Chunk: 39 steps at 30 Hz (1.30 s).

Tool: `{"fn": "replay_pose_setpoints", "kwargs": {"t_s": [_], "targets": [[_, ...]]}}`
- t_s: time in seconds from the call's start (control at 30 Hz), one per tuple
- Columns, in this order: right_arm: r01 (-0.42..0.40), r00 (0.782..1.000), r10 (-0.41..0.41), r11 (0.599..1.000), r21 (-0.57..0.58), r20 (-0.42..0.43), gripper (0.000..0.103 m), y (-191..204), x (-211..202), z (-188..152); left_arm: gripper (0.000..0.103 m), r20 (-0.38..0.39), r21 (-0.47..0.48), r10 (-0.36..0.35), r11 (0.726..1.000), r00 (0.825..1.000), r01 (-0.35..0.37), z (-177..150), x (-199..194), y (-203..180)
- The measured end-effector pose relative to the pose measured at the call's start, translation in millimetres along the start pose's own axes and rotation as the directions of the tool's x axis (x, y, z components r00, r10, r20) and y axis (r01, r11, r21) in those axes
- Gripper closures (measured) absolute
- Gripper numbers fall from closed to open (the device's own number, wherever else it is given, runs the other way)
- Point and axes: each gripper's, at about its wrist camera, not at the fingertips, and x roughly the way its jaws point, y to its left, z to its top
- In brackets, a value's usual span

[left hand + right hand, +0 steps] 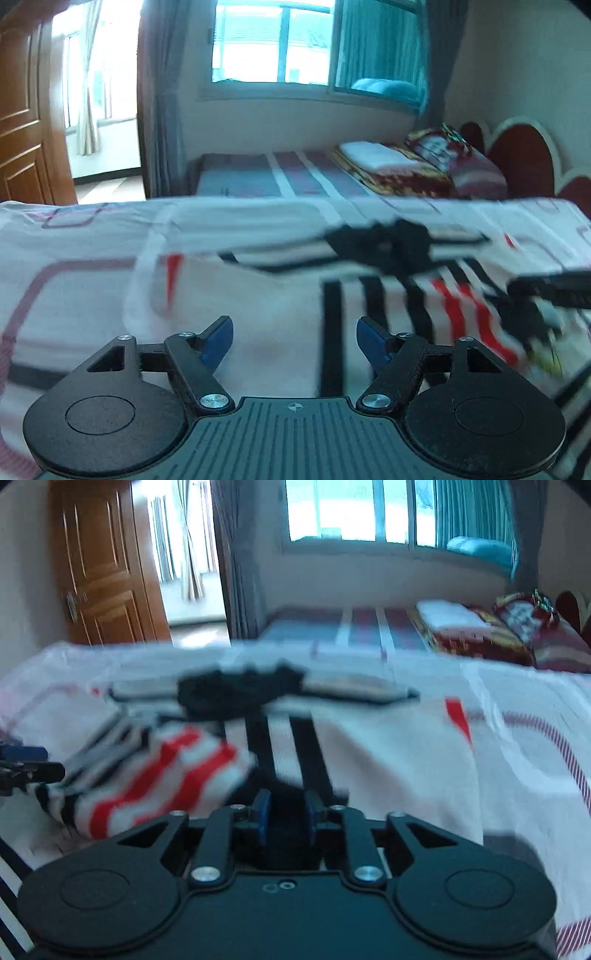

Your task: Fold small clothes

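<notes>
Left wrist view puts my left gripper nearest, its blue pads spread wide with nothing between them. Just beyond it the small shirt lies on the bedspread, white with black and red stripes. From the right wrist, my right gripper is pinched onto the shirt's near edge. Farther off are a second bed, the window and, far left, a door.
</notes>
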Motion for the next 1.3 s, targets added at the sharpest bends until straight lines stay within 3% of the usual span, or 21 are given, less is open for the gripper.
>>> {"fn": "replay_pose_setpoints", "kwargs": {"t_s": [0.1, 0.27, 0.33, 0.47, 0.57, 0.8, 0.87, 0.97, 1.03, 1.2, 1.3], "targets": [[-0.068, 0.998, 0.068, 0.997, 0.031, 0.000, 0.080, 3, 13, 9, 0.030, 0.001, 0.014, 0.003, 1.000, 1.000, -0.003, 18, 19, 13], [-0.160, 0.986, 0.159, 0.987, -0.029, -0.046, 0.082, 28, 44, 14, 0.030, -0.067, -0.024, 0.031, 0.999, 0.997, -0.033, 32, 65, 32], [-0.132, 0.989, 0.130, 0.990, -0.039, -0.066, 0.084, 33, 58, 13, 0.030, -0.116, -0.011, 0.051, 0.999, 0.992, -0.053, 24, 82, 37], [-0.113, 0.993, 0.112, 0.993, -0.033, -0.031, 0.085, 33, 66, 8, 0.028, -0.118, -0.010, 0.059, 0.998, 0.991, -0.061, 18, 92, 39], [-0.110, 0.994, 0.109, 0.993, -0.035, -0.024, 0.085, 34, 68, 8, 0.025, -0.090, 0.018, 0.078, 0.997, 0.993, -0.077, 10, 95, 33], [-0.103, 0.994, 0.103, 0.995, -0.012, -0.043, 0.083, 33, 66, 16, 0.024, -0.053, -0.046, 0.092, 0.994, 0.994, -0.094, 8, 71, 31], [-0.105, 0.994, 0.105, 0.994, -0.008, -0.010, 0.080, 38, 59, 22, 0.024, -0.036, -0.065, 0.091, 0.994, 0.995, -0.093, 6, 64, 29], [-0.128, 0.992, 0.128, 0.991, -0.042, -0.006, 0.080, 52, 61, 28, 0.024, -0.060, -0.061, 0.104, 0.992, 0.993, -0.107, -1, 70, 27], [-0.104, 0.992, 0.098, 0.992, -0.071, -0.077, 0.083, 59, 77, 24, 0.024, -0.057, -0.044, 0.111, 0.993, 0.992, -0.114, -3, 71, 25], [-0.050, 0.997, 0.046, 0.996, -0.069, -0.062, 0.082, 58, 75, 24, 0.024, -0.036, -0.034, 0.113, 0.993, 0.993, -0.115, 2, 55, 21], [-0.089, 0.996, 0.088, 0.995, -0.043, -0.031, 0.079, 62, 63, 27, 0.024, -0.008, -0.033, 0.093, 0.995, 0.996, -0.093, 6, 46, 5]]}}
